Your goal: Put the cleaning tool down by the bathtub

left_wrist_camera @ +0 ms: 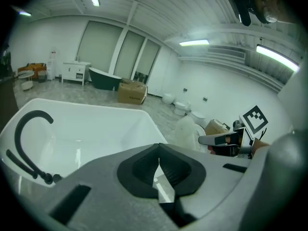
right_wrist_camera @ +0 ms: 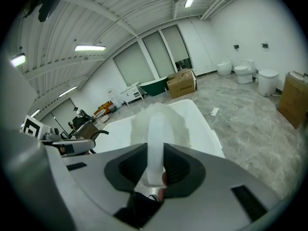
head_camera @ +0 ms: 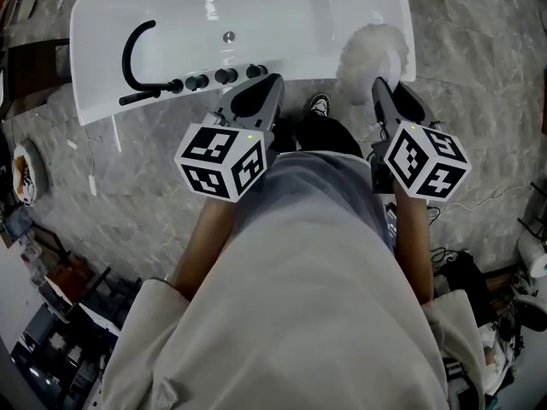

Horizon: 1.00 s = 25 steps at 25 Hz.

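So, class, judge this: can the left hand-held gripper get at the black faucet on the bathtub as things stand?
Probably yes: the left hand-held gripper is empty, near the faucet, with only low knobs between them.

The head view looks steeply down from above the person onto the left gripper [head_camera: 256,92], the right gripper [head_camera: 385,88] and the bathtub [head_camera: 94,75] just beyond their tips. The left gripper view sits close behind its jaws and faces along them across the bathtub, with the right gripper at its right side. The right gripper view sits equally close, faces along the cleaning tool [right_wrist_camera: 155,129] between its jaws, and shows the left gripper at its left. All three views share the bathtub.
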{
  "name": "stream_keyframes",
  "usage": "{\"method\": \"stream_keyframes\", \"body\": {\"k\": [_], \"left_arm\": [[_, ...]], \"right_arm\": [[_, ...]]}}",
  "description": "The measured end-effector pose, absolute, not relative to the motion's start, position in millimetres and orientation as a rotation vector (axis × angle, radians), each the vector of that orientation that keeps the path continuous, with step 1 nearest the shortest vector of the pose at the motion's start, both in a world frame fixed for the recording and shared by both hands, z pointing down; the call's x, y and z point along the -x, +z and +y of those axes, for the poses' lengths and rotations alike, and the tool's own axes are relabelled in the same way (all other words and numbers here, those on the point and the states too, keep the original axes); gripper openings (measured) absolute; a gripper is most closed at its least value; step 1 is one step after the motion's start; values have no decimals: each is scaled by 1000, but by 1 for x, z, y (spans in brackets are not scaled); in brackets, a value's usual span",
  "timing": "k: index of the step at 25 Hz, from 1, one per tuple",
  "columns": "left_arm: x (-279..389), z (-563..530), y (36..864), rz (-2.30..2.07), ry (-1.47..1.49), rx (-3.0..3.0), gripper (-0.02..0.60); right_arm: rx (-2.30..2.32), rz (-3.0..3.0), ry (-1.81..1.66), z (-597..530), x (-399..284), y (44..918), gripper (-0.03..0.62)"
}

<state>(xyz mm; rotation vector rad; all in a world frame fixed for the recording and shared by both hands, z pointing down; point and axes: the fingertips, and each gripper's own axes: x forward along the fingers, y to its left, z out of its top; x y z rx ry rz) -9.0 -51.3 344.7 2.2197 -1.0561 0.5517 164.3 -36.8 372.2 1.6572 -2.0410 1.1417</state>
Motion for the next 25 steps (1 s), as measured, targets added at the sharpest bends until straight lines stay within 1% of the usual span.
{"method": "stream_keyframes", "body": {"k": [5, 25], "left_arm": [[23, -46, 354, -1072, 504, -2167, 4], [56, -61, 358, -1103, 492, -2085, 3]], "right_arm": [[-1602, -2038, 1145, -41, -152, 384, 84], [-1428, -2036, 1158, -67, -116, 398, 84]]}}
